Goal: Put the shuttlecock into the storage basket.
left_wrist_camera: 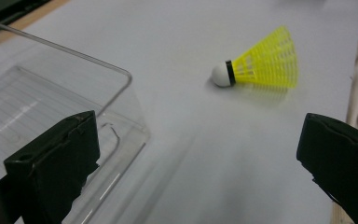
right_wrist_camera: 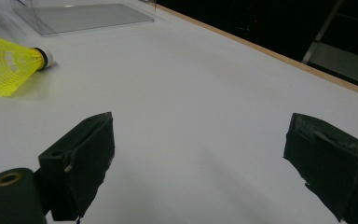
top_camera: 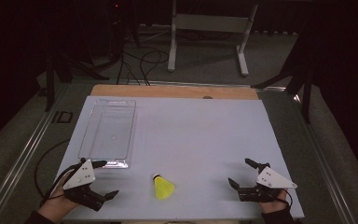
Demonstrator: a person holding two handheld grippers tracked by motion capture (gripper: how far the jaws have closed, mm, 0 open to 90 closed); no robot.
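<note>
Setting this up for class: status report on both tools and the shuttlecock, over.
Left tool open, right tool open, both empty. Yellow plastic shuttlecock lying on white table between them. Nothing in the way.

clear tray [left_wrist_camera: 51, 93] runs off the left gripper view's left edge; shuttlecock [right_wrist_camera: 9, 63] skirt cropped.

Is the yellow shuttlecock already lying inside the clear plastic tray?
No, the shuttlecock lies on its side on the bare white table, apart from the clear tray, which holds nothing.
</note>
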